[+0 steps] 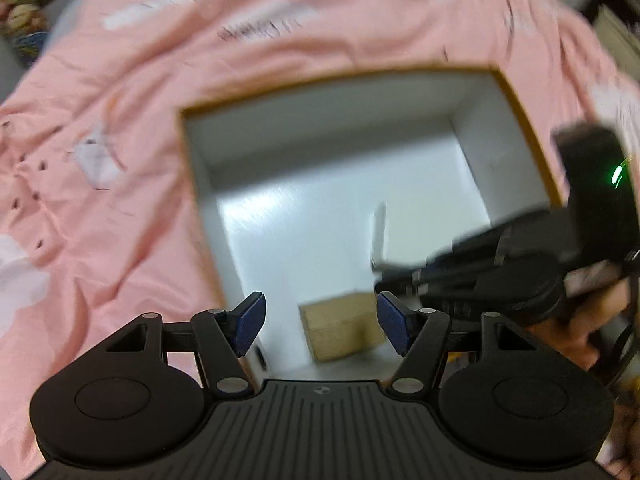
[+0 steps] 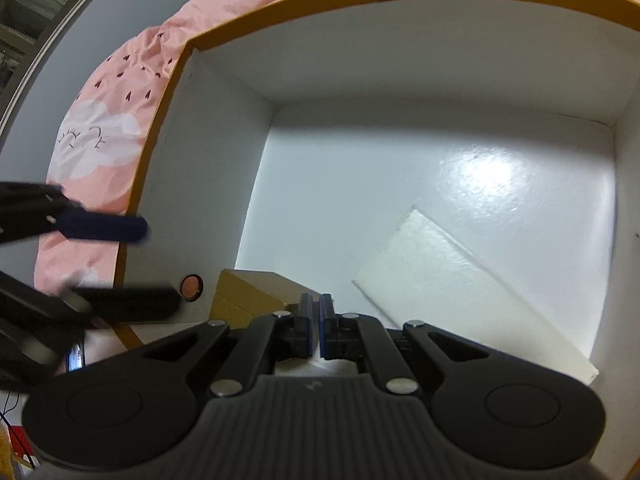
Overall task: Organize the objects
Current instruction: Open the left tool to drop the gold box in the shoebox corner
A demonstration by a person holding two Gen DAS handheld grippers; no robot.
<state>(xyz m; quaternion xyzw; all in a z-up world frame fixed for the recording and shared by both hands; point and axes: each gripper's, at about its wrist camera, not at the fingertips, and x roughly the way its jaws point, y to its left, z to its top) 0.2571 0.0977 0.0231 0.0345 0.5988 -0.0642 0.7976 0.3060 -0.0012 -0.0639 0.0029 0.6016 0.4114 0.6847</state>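
Observation:
An open storage box [image 1: 516,92] with an orange rim and white inside lies on a pink bedsheet; it fills the right wrist view [image 2: 168,92]. A small tan cardboard box [image 1: 340,326] sits in its near corner, also in the right wrist view [image 2: 248,292]. A flat white foam sheet [image 2: 452,280] lies on the box floor. My left gripper [image 1: 320,326] is open above the near edge, empty. My right gripper [image 2: 316,322] is shut with nothing seen between the pads, inside the box next to the tan box; it also shows in the left wrist view [image 1: 520,264].
The pink bedsheet [image 1: 120,120] with white clouds and small hearts surrounds the box. Toys [image 1: 20,12] lie at the far left corner. Shelves [image 1: 616,28] stand at the far right. A round finger hole [image 2: 191,286] is in the box's near wall.

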